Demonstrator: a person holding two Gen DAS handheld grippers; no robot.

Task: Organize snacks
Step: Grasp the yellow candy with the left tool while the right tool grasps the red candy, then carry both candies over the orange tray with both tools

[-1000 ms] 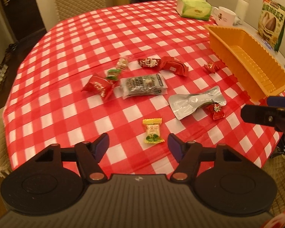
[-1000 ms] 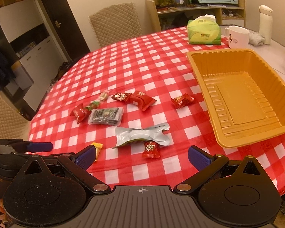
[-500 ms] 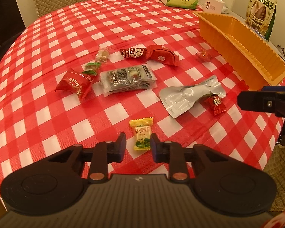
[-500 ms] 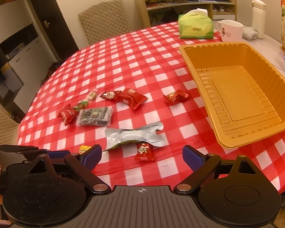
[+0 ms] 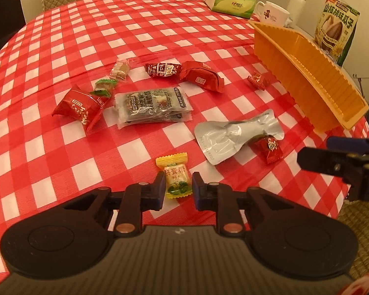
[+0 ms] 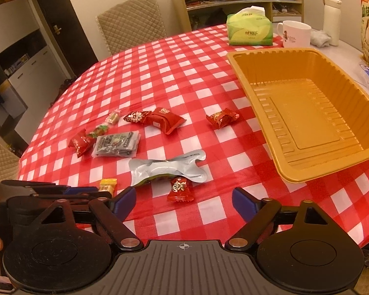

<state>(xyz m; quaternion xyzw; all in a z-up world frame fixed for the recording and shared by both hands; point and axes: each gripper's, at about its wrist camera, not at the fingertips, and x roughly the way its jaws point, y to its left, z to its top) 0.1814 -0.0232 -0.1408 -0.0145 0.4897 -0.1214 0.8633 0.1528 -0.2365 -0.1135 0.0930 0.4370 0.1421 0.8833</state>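
**Grip set on the yellow candy, second gripper closing on air**

Candy first: the small yellow-wrapped sweet with green print [image 5: 175,177] lies near the front edge of the red-and-white checked tablecloth [image 5: 135,36], and the left gripper [image 5: 177,189] has its two black fingers drawn in against the wrapper's sides. The pads look pressed to the lower half of the sweet, so the hold is on the body, not on the crimped yellow end. The sweet is not yet raised off the cloth.

To do this step well, lift straight up before swinging sideways, since a slick wrapper can slide out of a narrow pinch if dragged. Then carry it across to the ribbed orange plastic tray [image 6: 307,127], which stands empty at the right side of the table, well apart from the candy. Release low over the tray floor so the sweet does not bounce out.

The right gripper [image 6: 184,202] has blue-padded jaws that are closing with nothing between them; the small red-wrapped candy [image 6: 180,189] lies just ahead of its tips, partly tucked under the edge of the flat silver foil pouch [image 6: 169,168]. It should advance over that candy before closing further, and avoid snagging the pouch.
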